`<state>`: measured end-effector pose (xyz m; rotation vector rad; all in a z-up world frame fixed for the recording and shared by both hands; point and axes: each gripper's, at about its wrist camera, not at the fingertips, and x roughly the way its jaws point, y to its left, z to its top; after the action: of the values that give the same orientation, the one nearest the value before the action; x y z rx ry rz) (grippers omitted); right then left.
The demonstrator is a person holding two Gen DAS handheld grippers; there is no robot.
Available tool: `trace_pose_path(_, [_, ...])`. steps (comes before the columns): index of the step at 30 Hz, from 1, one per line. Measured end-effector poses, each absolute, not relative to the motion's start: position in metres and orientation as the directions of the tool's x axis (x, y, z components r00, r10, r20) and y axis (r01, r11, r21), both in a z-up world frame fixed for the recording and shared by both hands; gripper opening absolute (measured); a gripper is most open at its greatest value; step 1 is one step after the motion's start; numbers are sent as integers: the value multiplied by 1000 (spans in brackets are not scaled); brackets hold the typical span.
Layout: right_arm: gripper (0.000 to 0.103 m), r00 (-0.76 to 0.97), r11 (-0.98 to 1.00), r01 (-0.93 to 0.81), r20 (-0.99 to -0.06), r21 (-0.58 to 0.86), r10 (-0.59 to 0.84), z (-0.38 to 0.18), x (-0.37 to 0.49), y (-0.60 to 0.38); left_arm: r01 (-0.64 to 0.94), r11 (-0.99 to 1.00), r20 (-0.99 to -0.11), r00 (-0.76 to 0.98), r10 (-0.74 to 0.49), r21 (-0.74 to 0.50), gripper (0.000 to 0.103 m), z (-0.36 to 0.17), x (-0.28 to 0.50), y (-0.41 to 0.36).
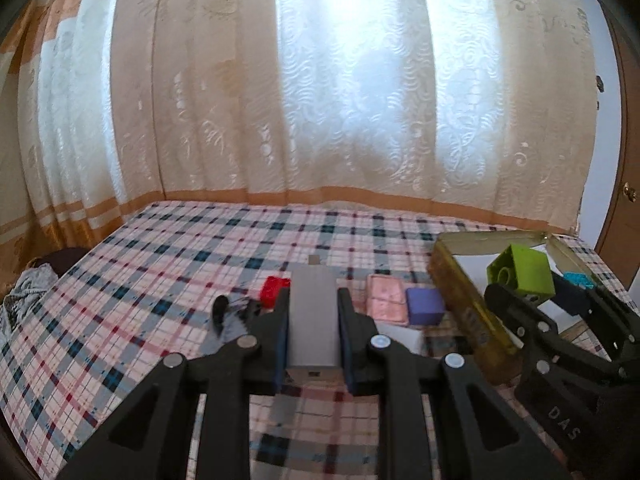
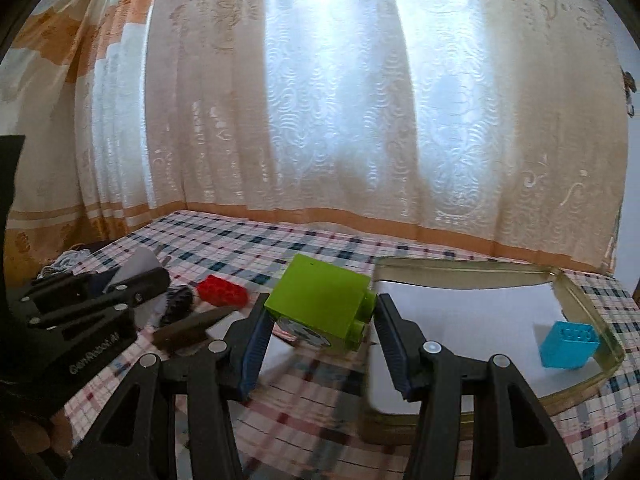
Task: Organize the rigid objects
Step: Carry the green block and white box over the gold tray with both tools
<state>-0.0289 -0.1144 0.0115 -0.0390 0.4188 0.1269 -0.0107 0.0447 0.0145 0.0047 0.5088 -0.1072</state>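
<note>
Clamped between my left gripper pads, 1 grey block rides clear; my right gripper pinches 1 green brick near the tray, for sorting

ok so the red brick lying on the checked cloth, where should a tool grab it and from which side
Probably the red brick across its two long flat sides, coming down from above. It lies flat with its studs up, so those sides are the plain parallel faces. The black object close on its left crowds a low sideways approach.
</note>
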Motion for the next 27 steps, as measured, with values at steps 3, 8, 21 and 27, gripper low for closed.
trace_pose_path(3, [54,910,994,-109,-405,-14,95,13,-29,-124,119,993,-485,867,-117,-26,20,17,-10,33])
trace_pose_path(8, [54,914,996,-85,-400,-28,67,16,-29,-141,148,989,-480,867,-136,-13,20,21,-10,11])
trace_pose_path(21, [54,918,999,38,-394,-19,-42,18,-19,-205,218,976,-465,862,-200,-15,20,30,1,-44])
trace_pose_path(27, [54,916,995,95,-392,14,-82,19,-16,-236,262,965,-467,850,-243,-25,20,29,8,-74])
